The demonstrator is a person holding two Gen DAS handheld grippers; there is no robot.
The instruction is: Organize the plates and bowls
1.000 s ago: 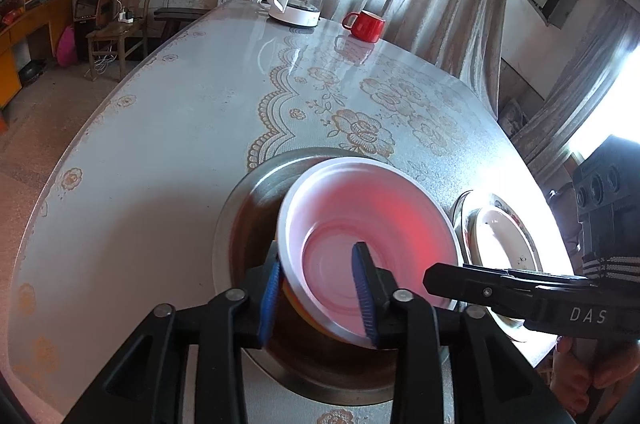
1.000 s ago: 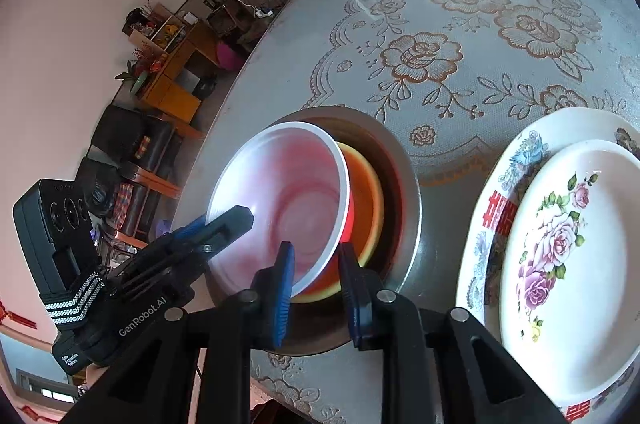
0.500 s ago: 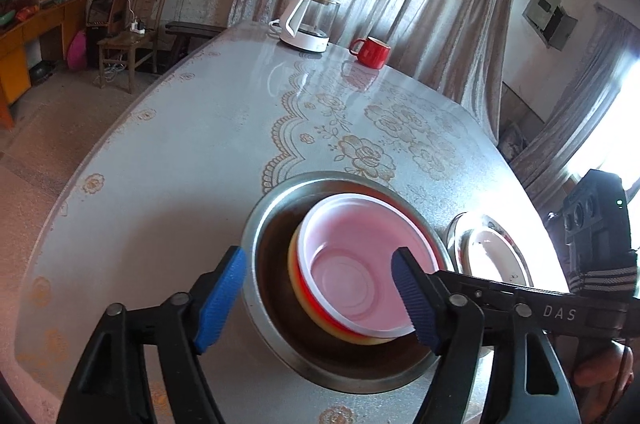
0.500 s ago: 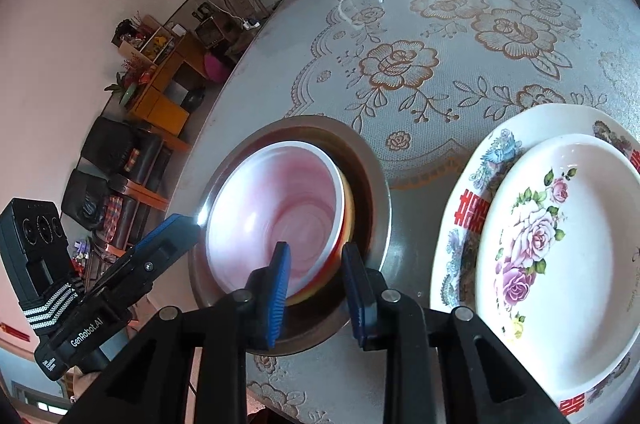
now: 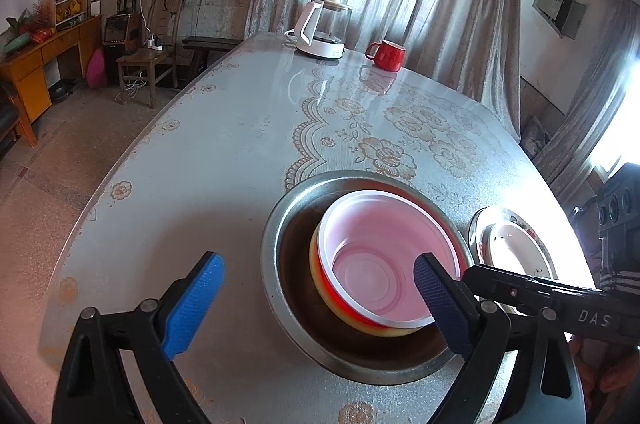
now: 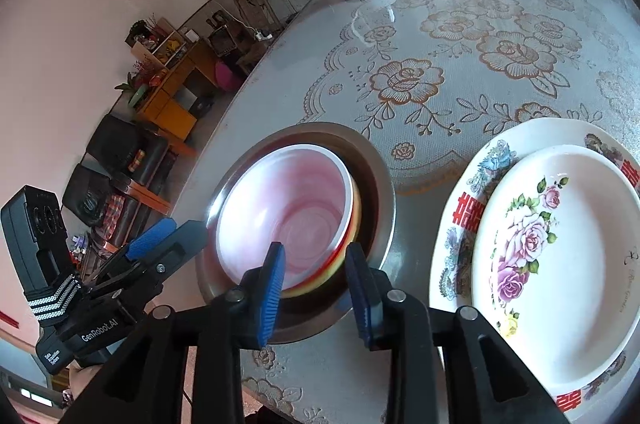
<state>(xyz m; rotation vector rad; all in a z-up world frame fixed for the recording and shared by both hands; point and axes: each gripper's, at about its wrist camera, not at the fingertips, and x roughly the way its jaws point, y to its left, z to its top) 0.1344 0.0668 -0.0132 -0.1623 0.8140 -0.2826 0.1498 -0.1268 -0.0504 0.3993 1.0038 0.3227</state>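
Note:
A pink-white plastic bowl sits nested in a red and a yellow bowl, all inside a wide steel bowl on the table. My left gripper hovers just in front of the stack, its jaws opening wide and touching nothing. My right gripper is at the stack's near right edge, jaws opening. The bowls' rim shows between its pads, which stand apart from it. A small floral plate lies on a larger plate to the right.
A glass kettle and a red mug stand at the table's far end. The lace-patterned tablecloth stretches bare to the left and back. Beyond the table's left edge are a chair, a wooden desk and floor.
My left gripper let go of the pink bowl, opened wide and drew back. The bowl settled level into the stack. My right gripper's jaws widened a little.

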